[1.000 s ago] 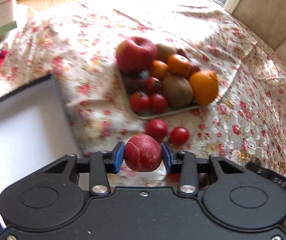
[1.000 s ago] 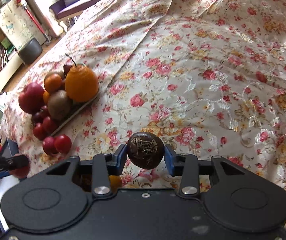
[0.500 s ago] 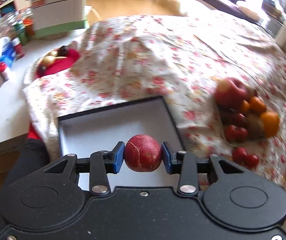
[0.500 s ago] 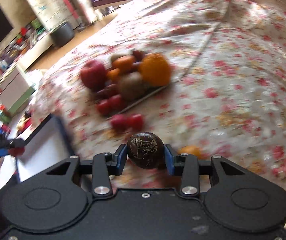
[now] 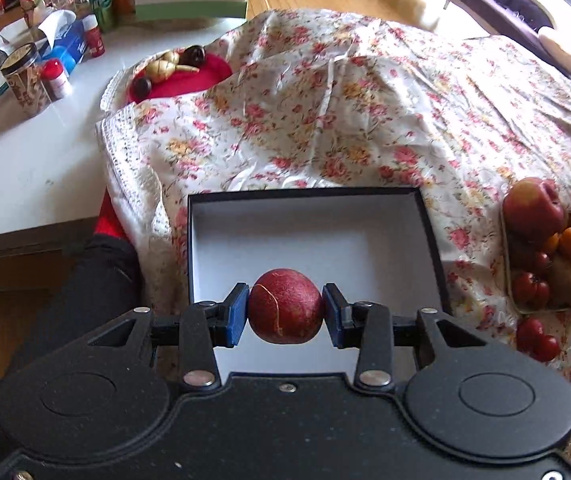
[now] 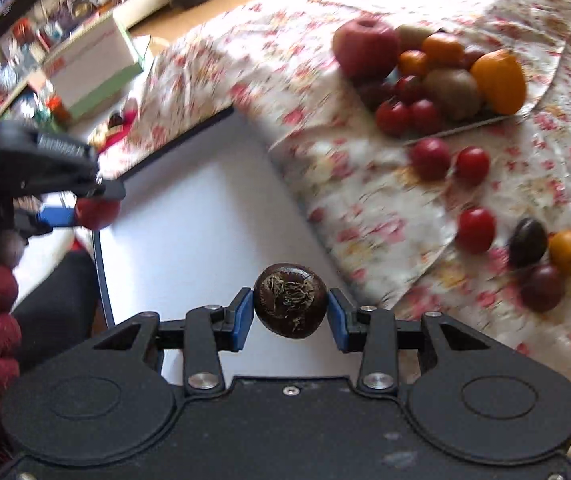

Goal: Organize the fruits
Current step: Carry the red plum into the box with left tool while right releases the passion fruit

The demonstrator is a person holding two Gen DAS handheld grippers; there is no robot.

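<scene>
Both pairs of jaws are clenched on fruit: the left gripper (image 5: pixel 285 312) pinches a round red fruit (image 5: pixel 285 306) between its blue pads, and the right gripper (image 6: pixel 290 308) pinches a dark brown, rough-skinned round fruit (image 6: pixel 290 306), possibly a chestnut or water chestnut, though the view does not settle it. Each fruit is squeezed at its widest part and hangs in the air above the open, black-edged box (image 5: pixel 431 236) with a white floor, which sits on the flowered cloth (image 5: pixel 325 120).

The step in hand looks like delivery: two picked fruits are carried over the box and not yet set down. The next move calls for lowering each gripper close to the box floor before opening the jaws, since round fruit dropped from height would likely roll or bounce. The two should be set apart from each other, so the grippers do not collide.

The left gripper points across the box toward its far wall, roughly level, with the red fruit over the near half. From the right wrist view, the left gripper (image 6: pixel 65 200) appears at the box's left edge, while the right one tilts downward over the near right part.

Beyond the box, the tray (image 6: pixel 457 128) holds an apple (image 6: pixel 365 46), oranges, a kiwi and cherry tomatoes. More tomatoes (image 6: pixel 449 158) and small dark and orange fruits (image 6: pixel 541 256) lie loose on the cloth nearby, so plenty seems left to sort.
</scene>
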